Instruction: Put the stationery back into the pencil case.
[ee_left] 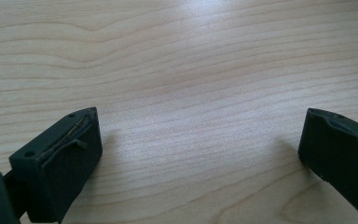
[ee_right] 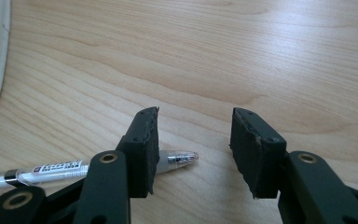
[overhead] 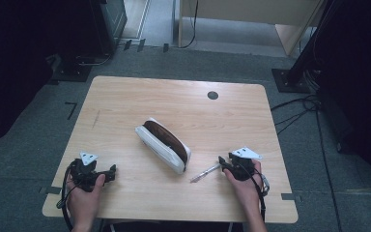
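Jaws of the right gripper (ee_right: 193, 149) stood parted around the pen (ee_right: 56, 170) tip near the table (overhead: 125, 96)'s front edge, the left gripper (ee_left: 200, 149) gaping wide.

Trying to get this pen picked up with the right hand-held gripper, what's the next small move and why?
Probably slide the right hand-held gripper a little along the pen toward its barrel, then close. The jaws stand open on the table, and only the pen's tip pokes into the gap, so closing now would likely miss or pinch just the tip.
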Demonstrator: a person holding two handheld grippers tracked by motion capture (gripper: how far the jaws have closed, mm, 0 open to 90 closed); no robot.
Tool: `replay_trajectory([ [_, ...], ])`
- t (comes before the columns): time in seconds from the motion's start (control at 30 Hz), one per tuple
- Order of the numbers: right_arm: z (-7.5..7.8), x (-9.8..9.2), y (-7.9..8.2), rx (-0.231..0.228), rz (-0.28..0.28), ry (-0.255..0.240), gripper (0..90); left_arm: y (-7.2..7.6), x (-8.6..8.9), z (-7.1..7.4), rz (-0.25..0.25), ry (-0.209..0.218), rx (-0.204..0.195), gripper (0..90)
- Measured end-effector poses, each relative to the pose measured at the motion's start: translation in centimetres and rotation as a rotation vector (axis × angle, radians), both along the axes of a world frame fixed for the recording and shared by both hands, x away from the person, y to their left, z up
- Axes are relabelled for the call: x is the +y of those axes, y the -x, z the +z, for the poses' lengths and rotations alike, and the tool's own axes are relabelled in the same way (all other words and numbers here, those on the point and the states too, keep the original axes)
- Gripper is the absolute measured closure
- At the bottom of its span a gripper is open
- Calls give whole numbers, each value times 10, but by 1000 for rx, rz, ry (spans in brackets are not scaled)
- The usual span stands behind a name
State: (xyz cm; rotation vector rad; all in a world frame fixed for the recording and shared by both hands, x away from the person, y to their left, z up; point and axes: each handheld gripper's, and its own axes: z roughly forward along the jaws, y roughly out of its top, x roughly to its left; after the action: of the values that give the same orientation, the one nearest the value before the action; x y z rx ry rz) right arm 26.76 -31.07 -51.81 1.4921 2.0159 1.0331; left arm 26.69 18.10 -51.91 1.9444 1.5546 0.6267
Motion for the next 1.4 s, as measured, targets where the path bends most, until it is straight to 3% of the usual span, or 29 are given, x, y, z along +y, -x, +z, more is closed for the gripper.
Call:
replay_trajectory([
  [0.23,2,-13,14,-5,26,-24,512,0,0,0,0,0,0,0],
  [0.43,-1,-19,25,4,86,27,499,0,0,0,0,0,0,0],
  [0.77,-5,-7,28,-31,237,104,274,0,0,0,0,0,0,0],
  [1.17,-3,2,23,-77,315,38,209,0,0,0,0,0,0,0],
  [1.4,-4,8,15,-61,353,5,198,0,0,0,0,0,0,0],
])
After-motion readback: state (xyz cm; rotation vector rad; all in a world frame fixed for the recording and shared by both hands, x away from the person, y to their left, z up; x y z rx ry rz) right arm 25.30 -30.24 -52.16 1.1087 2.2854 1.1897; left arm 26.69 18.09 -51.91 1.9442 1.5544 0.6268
